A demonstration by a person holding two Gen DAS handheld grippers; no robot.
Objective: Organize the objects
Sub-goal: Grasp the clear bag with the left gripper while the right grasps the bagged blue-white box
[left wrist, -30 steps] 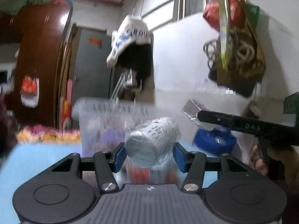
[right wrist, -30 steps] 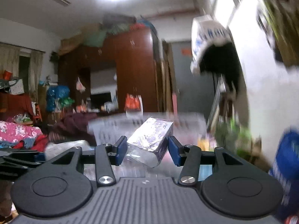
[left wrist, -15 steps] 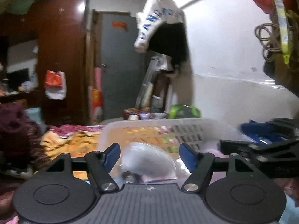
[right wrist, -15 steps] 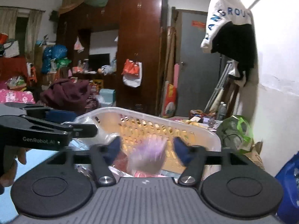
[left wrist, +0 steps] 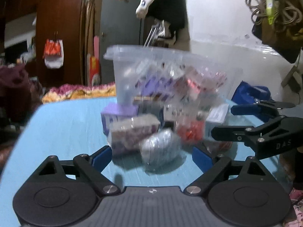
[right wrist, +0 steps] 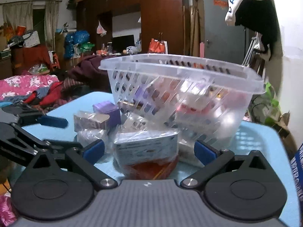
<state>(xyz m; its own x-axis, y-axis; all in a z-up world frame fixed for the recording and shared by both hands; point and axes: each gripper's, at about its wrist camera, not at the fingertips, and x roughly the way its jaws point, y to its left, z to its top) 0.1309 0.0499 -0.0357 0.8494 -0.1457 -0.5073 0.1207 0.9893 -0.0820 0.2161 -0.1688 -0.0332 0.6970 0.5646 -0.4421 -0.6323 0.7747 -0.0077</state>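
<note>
— Left wrist view: what do we see?
— Our left gripper (left wrist: pixel 151 156) is opening, pads clear of the blurred grey wrapped bundle (left wrist: pixel 161 148) on the blue table (left wrist: pixel 62 124); basket (left wrist: pixel 132 71) contents smear together.

— Right wrist view?
— Our right gripper (right wrist: pixel 149 150) is opening, pads off the wrapped box (right wrist: pixel 146 146); its red lower part is partly hidden.

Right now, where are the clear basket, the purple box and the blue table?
clear basket (right wrist: pixel 181 70), right wrist view, front rim.
purple box (right wrist: pixel 108 108), right wrist view, top face.
blue table (left wrist: pixel 66 132), left wrist view, bare surface.
</note>
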